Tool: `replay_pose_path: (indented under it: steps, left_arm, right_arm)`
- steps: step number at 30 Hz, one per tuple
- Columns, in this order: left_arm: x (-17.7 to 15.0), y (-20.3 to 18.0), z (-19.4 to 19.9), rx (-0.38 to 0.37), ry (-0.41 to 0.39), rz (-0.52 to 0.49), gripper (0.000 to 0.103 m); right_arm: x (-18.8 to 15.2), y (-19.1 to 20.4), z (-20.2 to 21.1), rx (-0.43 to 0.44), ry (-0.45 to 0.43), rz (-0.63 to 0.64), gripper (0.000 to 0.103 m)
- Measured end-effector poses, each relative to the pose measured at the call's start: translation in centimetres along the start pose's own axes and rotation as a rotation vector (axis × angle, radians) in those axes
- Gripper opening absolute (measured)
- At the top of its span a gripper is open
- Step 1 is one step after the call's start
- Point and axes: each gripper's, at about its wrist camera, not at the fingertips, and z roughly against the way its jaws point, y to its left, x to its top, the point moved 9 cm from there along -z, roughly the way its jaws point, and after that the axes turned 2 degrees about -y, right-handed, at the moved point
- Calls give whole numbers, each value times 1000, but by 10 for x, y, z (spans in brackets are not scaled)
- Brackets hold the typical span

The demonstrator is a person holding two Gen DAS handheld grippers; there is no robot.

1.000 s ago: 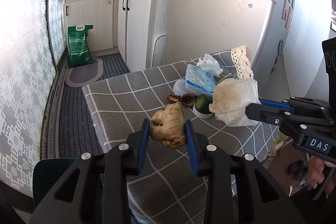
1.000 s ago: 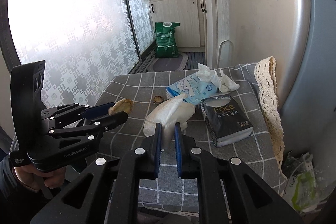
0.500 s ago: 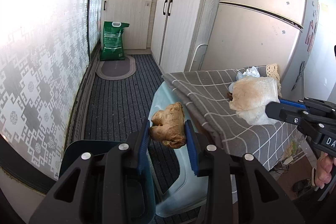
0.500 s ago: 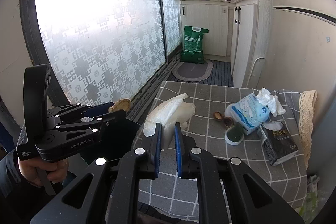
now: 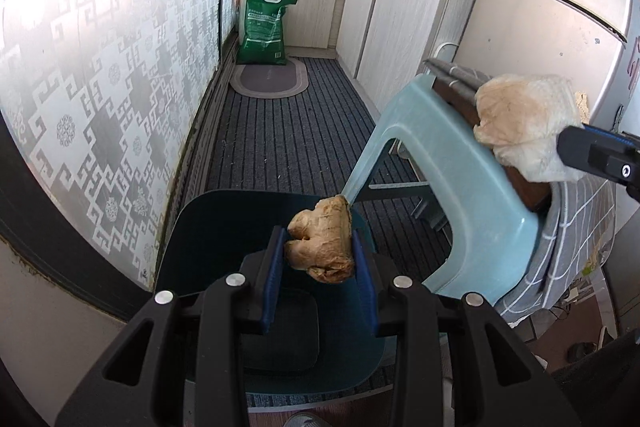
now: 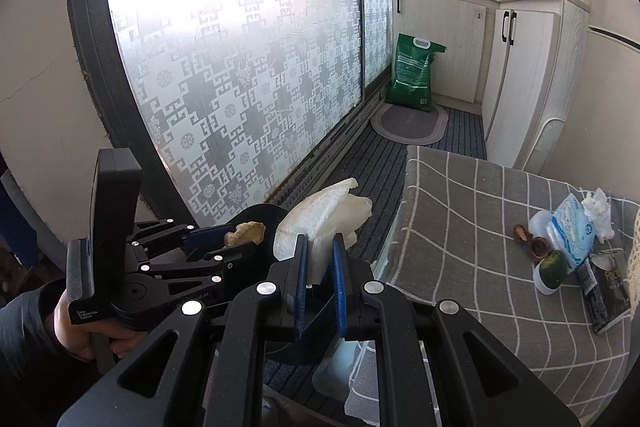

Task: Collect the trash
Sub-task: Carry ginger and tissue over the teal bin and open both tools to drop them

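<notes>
My left gripper is shut on a knobbly piece of ginger and holds it over the open dark teal trash bin on the floor. It also shows in the right wrist view. My right gripper is shut on a crumpled white tissue, held just right of the left gripper, near the table's edge. The tissue shows stained in the left wrist view.
A grey checked table holds nut shells, a green cup, a wet-wipe pack and a dark packet. A pale blue stool stands beside the bin. A patterned glass door is on the left.
Both grippers have swung left off the table and tilted down. The ginger now hangs over the bin, and the tissue has followed to the table's edge.
</notes>
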Motion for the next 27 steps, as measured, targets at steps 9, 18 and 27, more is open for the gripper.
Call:
replay_pose_path:
  steps: [9,18,27]
  left_arm:
    - [-38,34,-21,36,108,38,36]
    - [-65,48,-48,55,209,41,36]
    - [-81,59,-62,60,274,47,36]
  right_arm:
    - [-15,37,-30,28,75,41,12]
    - [-28,45,-61,22,148,53,12]
    - [-64,53,-110,-11,268,117,12]
